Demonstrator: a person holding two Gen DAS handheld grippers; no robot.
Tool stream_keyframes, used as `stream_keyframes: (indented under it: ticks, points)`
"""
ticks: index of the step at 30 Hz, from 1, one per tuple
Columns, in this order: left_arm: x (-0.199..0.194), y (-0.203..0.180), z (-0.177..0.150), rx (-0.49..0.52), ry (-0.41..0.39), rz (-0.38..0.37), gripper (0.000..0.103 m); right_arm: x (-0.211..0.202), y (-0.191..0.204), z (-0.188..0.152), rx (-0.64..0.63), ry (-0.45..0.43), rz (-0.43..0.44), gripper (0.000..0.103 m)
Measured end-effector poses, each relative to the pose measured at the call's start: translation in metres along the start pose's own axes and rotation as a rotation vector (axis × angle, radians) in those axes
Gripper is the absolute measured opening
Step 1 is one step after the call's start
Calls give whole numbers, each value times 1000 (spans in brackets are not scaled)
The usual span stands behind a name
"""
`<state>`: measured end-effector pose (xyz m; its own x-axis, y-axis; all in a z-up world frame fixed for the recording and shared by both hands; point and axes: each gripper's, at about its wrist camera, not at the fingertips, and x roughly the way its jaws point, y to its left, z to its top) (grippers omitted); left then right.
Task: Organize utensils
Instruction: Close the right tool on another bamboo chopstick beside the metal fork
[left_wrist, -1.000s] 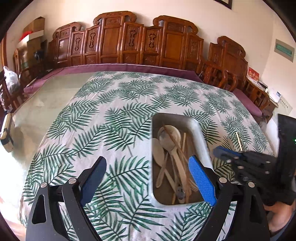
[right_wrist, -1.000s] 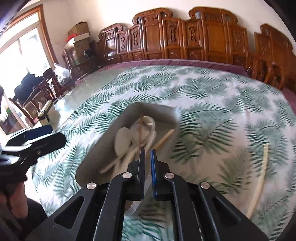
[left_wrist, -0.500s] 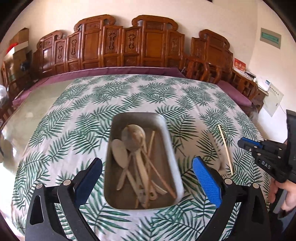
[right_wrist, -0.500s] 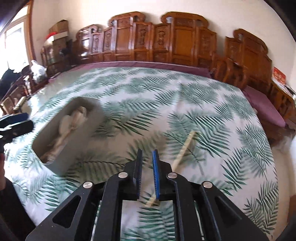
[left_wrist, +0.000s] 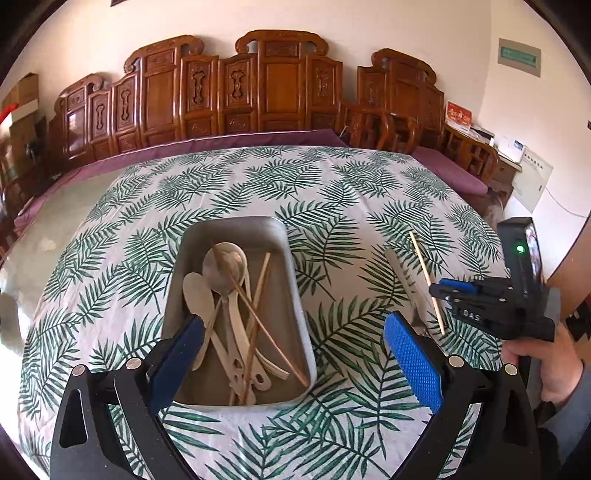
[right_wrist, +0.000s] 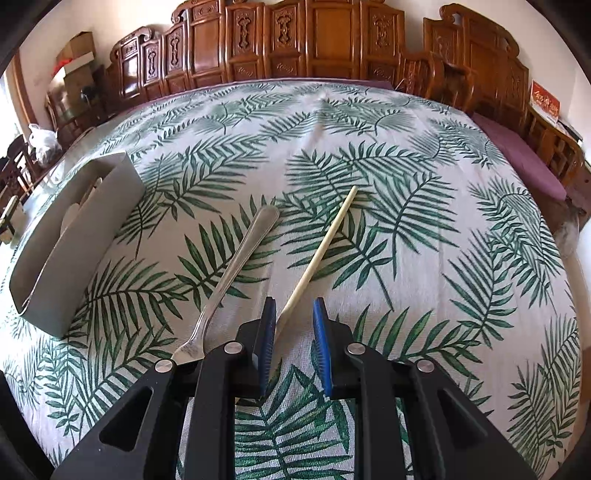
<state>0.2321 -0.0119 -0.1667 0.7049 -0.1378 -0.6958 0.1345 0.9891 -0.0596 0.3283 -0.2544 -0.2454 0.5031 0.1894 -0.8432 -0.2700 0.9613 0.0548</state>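
Metal tray (left_wrist: 236, 229) holds most utensils; fork (right_wrist: 236, 266) & chopstick (right_wrist: 321, 247) left. My right tool (right_wrist: 293, 343) apart astride chopstick; left tool (left_wrist: 295, 354) wide apart.

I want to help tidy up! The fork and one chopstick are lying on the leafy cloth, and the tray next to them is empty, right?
Not quite. The tray is not empty: the left wrist view shows spoons and chopsticks inside. The fork and lone chopstick do lie on the leafy cloth.
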Motion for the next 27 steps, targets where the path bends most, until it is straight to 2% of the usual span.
stream_keyframes:
  ticks: [6,7,10,17,24,27]
  points:
    - [-2,-12,-3,3,17,-10,94,2,7,-1,-87,11,-44,20]
    - [-2,-16,-3,8,23,-12,94,1,7,-2,-92,15,-46,11]
    - [2,-26,0,24,53,-11,94,-1,-3,-2,-85,23,-49,9]
    - [19,-57,7,55,71,-28,94,-10,-40,-7,-10,14,-40,6]
    - [56,-96,19,121,120,-46,94,-13,-68,-5,66,-9,-12,6]
    - [72,-110,22,146,146,-47,88,-12,-72,-4,83,-9,-4,6]
